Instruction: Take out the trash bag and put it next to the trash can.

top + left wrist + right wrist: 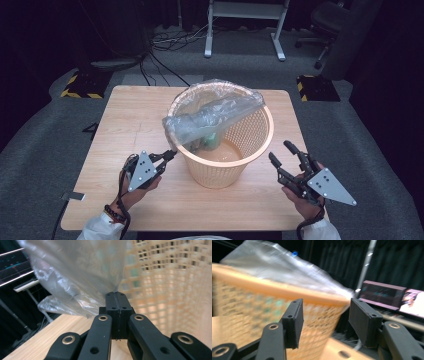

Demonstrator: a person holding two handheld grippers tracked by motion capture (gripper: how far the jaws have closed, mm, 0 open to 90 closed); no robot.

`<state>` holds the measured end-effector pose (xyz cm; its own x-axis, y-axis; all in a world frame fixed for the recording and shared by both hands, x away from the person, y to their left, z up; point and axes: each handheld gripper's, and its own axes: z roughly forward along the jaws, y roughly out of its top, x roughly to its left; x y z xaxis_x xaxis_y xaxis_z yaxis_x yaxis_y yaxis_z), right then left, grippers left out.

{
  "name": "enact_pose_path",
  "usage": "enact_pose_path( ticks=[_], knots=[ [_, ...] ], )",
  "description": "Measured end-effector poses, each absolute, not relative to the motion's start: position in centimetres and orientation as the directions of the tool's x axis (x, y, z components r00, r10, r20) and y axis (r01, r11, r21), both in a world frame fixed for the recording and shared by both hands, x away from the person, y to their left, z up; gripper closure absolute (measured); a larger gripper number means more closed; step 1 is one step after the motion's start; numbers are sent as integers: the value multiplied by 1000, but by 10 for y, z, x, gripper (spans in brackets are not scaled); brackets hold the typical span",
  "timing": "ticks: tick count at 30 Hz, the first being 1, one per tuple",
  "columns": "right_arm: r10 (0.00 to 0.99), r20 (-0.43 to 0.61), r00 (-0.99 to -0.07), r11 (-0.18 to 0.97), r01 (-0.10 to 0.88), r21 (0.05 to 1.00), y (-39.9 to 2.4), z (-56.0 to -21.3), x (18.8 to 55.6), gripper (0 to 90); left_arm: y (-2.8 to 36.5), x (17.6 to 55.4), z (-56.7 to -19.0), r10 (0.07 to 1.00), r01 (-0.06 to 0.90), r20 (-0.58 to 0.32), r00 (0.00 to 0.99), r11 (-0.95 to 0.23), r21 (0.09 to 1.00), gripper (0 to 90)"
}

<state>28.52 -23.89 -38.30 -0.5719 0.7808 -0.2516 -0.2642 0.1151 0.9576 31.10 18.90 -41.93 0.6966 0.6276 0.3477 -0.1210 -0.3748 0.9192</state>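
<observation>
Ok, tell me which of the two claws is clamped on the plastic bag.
The left claw: its jaws are shut on the edge of the plastic bag by the basket. The right claw stands open, empty.

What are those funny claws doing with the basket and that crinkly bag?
A person is fitting a clear plastic bag over an orange basket on a wooden table. The left gripper is shut on a corner of the bag at the basket's near-left side. The right gripper is beside the basket with its jaws apart and nothing between them. The bag lies loosely across the rim, not yet spread.
</observation>
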Motion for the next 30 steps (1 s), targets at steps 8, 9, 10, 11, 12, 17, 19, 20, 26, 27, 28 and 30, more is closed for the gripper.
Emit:
enact_pose_path(
  ticks=[8,9,10,11,12,17,19,20,26,27,28,30],
  knots=[
    [712,-264,-651,43,-335,941,-214,-401,262,504,167,290,-420,549,-176,385,742,-394,902,900],
    [703,-251,-665,29,-326,945,-211,-402,263,502,164,289,-420,537,-187,394,745,-399,898,900],
    [699,-240,-674,21,-316,948,-208,-402,264,502,164,289,-420,537,-187,394,745,-399,898,900],
    [699,-240,-674,21,-316,948,-208,-402,264,502,161,288,-420,529,-188,391,753,-397,898,900],
    [699,-252,-669,29,-325,945,-203,-403,267,508,159,287,-420,523,-194,395,755,-397,897,900],
    [732,-220,-645,18,-304,953,-200,-401,277,512,146,284,-418,493,-225,433,755,-425,877,900],
    [740,-207,-641,13,-293,956,-201,-400,284,521,142,283,-419,478,-236,440,761,-428,873,900],
    [743,-203,-638,18,-284,959,-202,-400,288,525,140,282,-420,472,-236,440,764,-430,871,900],
    [775,-199,-600,67,-235,970,-198,-400,310,531,131,284,-420,473,-233,444,761,-441,867,900],
    [784,-198,-588,81,-220,972,-197,-400,314,534,129,284,-421,479,-228,438,760,-436,871,900],
    [790,-193,-582,82,-211,974,-195,-400,316,531,126,284,-421,481,-228,441,757,-438,869,900],
    [805,-190,-562,84,-209,974,-192,-400,317,530,122,285,-421,484,-230,443,755,-438,869,900]
  ],
)
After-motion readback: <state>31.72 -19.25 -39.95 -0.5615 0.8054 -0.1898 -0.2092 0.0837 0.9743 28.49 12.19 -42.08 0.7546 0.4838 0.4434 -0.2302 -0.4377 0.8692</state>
